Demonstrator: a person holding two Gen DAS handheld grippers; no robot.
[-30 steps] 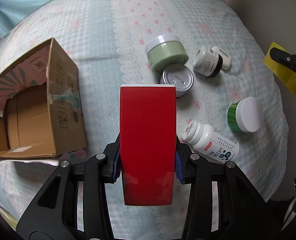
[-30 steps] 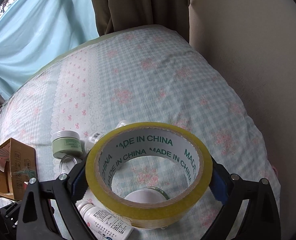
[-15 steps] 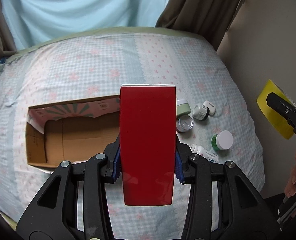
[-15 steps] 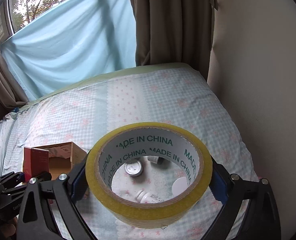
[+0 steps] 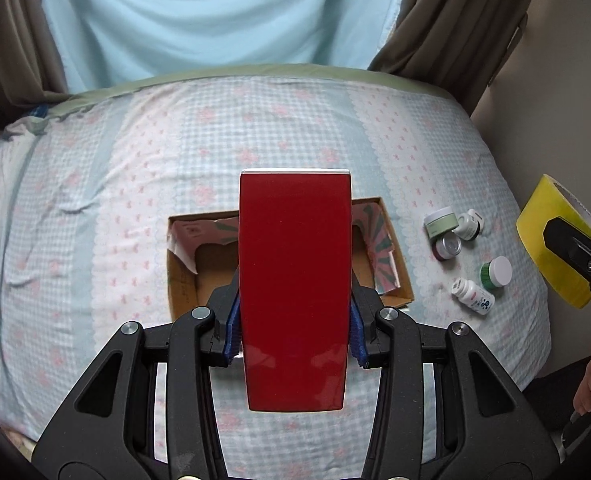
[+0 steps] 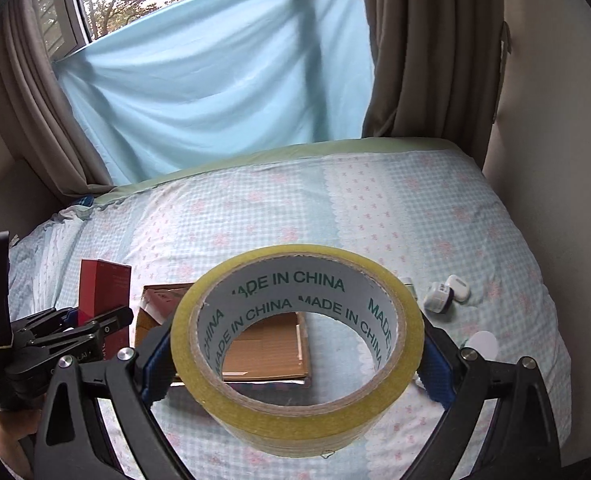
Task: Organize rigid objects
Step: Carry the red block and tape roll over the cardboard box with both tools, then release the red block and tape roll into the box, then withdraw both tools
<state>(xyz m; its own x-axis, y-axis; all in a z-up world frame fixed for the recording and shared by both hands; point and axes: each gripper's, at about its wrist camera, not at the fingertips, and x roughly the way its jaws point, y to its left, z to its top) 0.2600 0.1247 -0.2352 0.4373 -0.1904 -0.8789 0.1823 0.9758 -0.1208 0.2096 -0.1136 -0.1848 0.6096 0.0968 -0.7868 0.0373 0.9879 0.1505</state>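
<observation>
Bedroom, bed (image 5: 255,128) with pale blue-and-pink checked floral sheet, light blue cloth over window at 12 o'clock, brown curtains both sides.

Left tongs (image 5: 295,334) pinching tall glossy red rectangular box (image 5: 295,292) by its two long sides, held upright in air over bed. Open brown cardboard carton (image 5: 391,276) with patterned inner flaps lying on sheet directly behind red box, partly hidden by it. Carton interior, where visible, shows bare cardboard only; hidden part cannot be judged.

Right tongs (image 6: 295,354) clamped on roll of yellowish clear packing tape (image 6: 295,408) printed MADE IN CHINA, gripped across outer diameter, core facing camera, raised above bed at 3 o'clock of carton.

Loose on sheet at 3 o'clock of carton, well apart from it: pale green round jar with white lid (image 5: 440,222), small white bottle with dark band (image 5: 468,227), silver-lidded round tin (image 5: 448,247) just beside jar, green jar with white cap (image 5: 496,273), white pill bottle lying on side (image 5: 472,297). Tiny white item behind small bottle, too small to identify.

Progress judged early: nothing visibly packed, two items in transit, at least five items untouched on bed. Remaining: drop red box and tape into carton, then fetch jars, tin and bottles.
</observation>
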